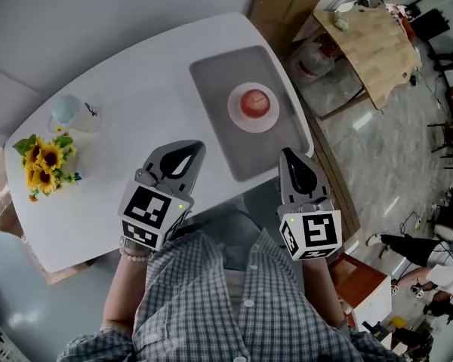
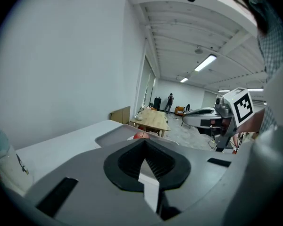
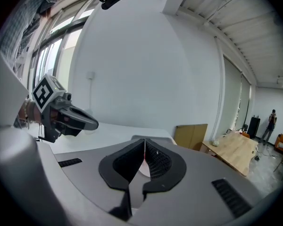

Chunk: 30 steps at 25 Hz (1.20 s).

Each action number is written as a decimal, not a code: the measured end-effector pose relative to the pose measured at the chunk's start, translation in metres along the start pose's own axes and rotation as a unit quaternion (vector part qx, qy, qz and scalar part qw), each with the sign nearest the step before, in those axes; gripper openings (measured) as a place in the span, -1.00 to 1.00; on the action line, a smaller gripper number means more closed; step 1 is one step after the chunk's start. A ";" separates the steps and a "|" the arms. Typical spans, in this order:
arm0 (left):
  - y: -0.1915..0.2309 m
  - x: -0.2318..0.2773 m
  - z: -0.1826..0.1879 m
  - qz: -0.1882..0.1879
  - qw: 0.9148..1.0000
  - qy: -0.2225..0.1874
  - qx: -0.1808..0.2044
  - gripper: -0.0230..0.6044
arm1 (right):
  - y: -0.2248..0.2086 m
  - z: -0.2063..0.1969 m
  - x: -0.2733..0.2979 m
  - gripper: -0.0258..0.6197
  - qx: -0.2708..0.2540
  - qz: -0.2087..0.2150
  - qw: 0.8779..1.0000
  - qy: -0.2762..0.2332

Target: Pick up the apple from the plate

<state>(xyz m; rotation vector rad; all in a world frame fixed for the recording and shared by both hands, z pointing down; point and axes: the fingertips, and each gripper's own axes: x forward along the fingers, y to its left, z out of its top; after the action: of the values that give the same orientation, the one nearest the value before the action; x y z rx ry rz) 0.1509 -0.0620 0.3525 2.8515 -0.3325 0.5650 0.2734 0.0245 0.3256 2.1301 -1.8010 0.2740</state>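
Head view: red apple [image 1: 256, 102] on white plate [image 1: 233, 115]; left tongs [image 1: 198, 146], right tongs [image 1: 287, 154] closed, empty.

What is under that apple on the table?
The apple sits on a white plate, which lies on a grey mat. The plate's middle is hidden beneath the apple.

Sunflowers [image 1: 44, 159], grey mat [image 1: 217, 89], white table [image 1: 136, 89]
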 end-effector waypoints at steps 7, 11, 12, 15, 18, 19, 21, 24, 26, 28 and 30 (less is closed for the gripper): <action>0.001 0.049 0.004 0.031 0.997 0.012 -0.072 -0.91 | -0.040 -0.009 0.032 -0.85 -0.006 0.057 0.998 0.010; 0.010 0.075 0.000 0.053 0.992 0.027 -0.108 -0.91 | -0.053 -0.021 0.059 -0.85 -0.015 0.096 0.995 0.033; 0.012 0.080 -0.004 0.061 0.991 0.033 -0.117 -0.91 | -0.055 -0.026 0.066 -0.85 -0.019 0.107 0.993 0.043; 0.015 0.098 -0.015 0.081 0.985 0.053 -0.142 -0.91 | -0.064 -0.041 0.085 -0.85 -0.033 0.133 0.988 0.071; 0.018 0.115 -0.027 0.095 0.978 0.080 -0.165 -0.91 | -0.075 -0.056 0.104 -0.85 -0.035 0.145 0.984 0.098; 0.019 0.120 -0.032 0.098 0.976 0.089 -0.171 -0.91 | -0.078 -0.061 0.110 -0.85 -0.035 0.148 0.982 0.108; 0.021 0.129 -0.041 0.102 0.972 0.107 -0.183 -0.91 | -0.083 -0.072 0.122 -0.85 -0.036 0.154 0.979 0.127; 0.024 0.140 -0.054 0.112 0.965 0.129 -0.199 -0.91 | -0.087 -0.086 0.138 -0.84 -0.035 0.163 0.974 0.151; 0.027 0.145 -0.063 0.121 0.960 0.141 -0.209 -0.90 | -0.087 -0.094 0.146 -0.84 -0.033 0.174 0.970 0.167; 0.030 0.148 -0.070 0.132 0.955 0.151 -0.220 -0.90 | -0.085 -0.101 0.153 -0.84 -0.030 0.182 0.966 0.181; 0.031 0.150 -0.076 0.139 0.950 0.156 -0.232 -0.90 | -0.085 -0.108 0.157 -0.84 -0.025 0.184 0.964 0.193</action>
<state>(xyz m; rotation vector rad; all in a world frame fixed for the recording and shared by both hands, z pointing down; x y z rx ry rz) 0.2510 -0.0994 0.4856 2.2359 -0.7098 0.8469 0.3921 -0.0673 0.4707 1.5586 -1.9193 0.6745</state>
